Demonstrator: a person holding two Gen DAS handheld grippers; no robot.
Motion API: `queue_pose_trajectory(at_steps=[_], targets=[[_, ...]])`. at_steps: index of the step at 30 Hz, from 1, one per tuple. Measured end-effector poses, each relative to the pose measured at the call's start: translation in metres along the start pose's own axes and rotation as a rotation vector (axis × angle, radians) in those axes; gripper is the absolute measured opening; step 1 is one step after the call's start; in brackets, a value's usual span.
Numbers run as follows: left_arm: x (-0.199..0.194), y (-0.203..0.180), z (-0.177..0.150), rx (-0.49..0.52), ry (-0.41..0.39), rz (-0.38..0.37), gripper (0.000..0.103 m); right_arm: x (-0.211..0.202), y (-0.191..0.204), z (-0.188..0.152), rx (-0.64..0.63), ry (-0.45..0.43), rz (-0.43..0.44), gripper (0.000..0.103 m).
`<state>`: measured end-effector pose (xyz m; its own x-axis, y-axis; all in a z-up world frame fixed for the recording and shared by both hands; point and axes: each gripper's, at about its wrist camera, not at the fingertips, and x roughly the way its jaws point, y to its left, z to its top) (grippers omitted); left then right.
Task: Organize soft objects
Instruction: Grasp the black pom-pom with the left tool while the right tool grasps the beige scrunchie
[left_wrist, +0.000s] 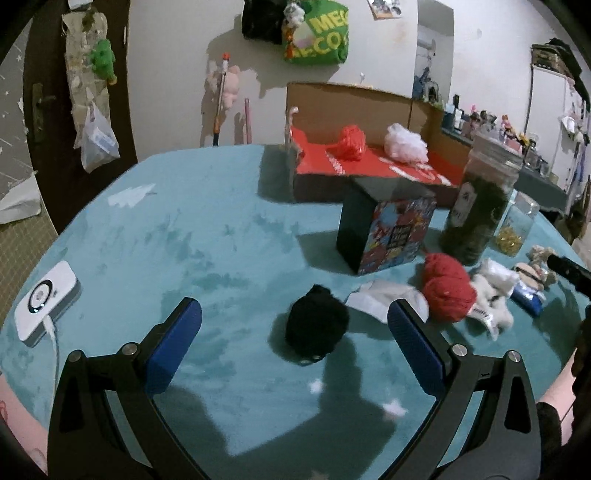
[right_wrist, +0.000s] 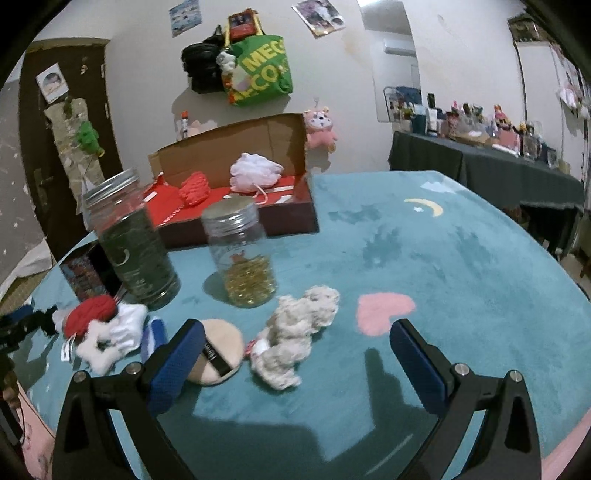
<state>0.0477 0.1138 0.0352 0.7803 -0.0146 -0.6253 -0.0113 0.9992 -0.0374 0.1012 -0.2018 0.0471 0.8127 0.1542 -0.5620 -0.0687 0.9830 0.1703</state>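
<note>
My left gripper is open, its blue pads either side of a black fuzzy ball on the teal cloth. To its right lie a white cloth, a red yarn ball and a white plush. My right gripper is open above a beige knitted plush; a round beige powder puff lies by its left pad. An open cardboard box with red lining holds a red knitted item and a white puffy item; the box also shows in the left wrist view.
A tall jar of dark green stuff and a smaller jar of yellow beads stand near the box. A colourful black cube box stands mid-table. A white device with cable lies at the left edge.
</note>
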Motion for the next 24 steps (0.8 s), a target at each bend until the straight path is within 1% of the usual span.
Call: queue_pose_trajectory(at_steps=[1, 2, 3, 4, 5, 6, 7, 8, 11, 14, 17, 20, 24], targets=[[0.005, 0.001, -0.001, 0.001, 0.020, -0.013, 0.087, 0.003, -0.002, 0.001, 0.008, 0.007, 0.005, 0.094], [0.010, 0.002, -0.002, 0.001, 0.046, -0.031, 0.065, 0.006, -0.003, 0.002, 0.016, 0.020, 0.013, 0.086], [0.018, 0.004, -0.004, -0.008, 0.085, -0.061, 0.053, 0.010, -0.005, 0.003, 0.021, 0.039, 0.015, 0.082], [0.022, 0.005, -0.006, -0.012, 0.094, -0.062, 0.047, 0.013, -0.005, 0.003, 0.022, 0.055, 0.021, 0.068], [0.019, 0.003, -0.006, 0.005, 0.071, -0.050, 0.035, 0.017, -0.006, 0.003, 0.021, 0.075, 0.036, 0.046], [0.018, 0.001, -0.006, 0.019, 0.069, -0.050, 0.030, 0.020, -0.007, 0.002, 0.027, 0.093, 0.063, 0.037], [0.017, 0.000, -0.006, 0.024, 0.064, -0.051, 0.029, 0.020, -0.009, 0.001, 0.041, 0.098, 0.099, 0.029], [0.015, -0.001, -0.005, 0.021, 0.054, -0.053, 0.029, 0.019, -0.009, 0.001, 0.044, 0.097, 0.117, 0.020], [0.005, -0.003, -0.002, 0.017, 0.019, -0.044, 0.028, 0.008, 0.000, 0.002, -0.007, 0.048, 0.079, 0.017], [-0.007, -0.009, 0.003, 0.026, -0.013, -0.048, 0.028, -0.006, 0.009, 0.003, -0.043, 0.010, 0.091, 0.017], [-0.020, -0.019, 0.011, 0.041, -0.044, -0.074, 0.028, -0.017, 0.015, 0.005, -0.056, -0.011, 0.124, 0.017], [-0.028, -0.035, 0.017, 0.062, -0.068, -0.131, 0.028, -0.025, 0.022, 0.008, -0.056, -0.023, 0.169, 0.016], [-0.031, -0.065, 0.022, 0.090, -0.077, -0.248, 0.028, -0.031, 0.037, 0.008, -0.078, -0.029, 0.230, 0.017]])
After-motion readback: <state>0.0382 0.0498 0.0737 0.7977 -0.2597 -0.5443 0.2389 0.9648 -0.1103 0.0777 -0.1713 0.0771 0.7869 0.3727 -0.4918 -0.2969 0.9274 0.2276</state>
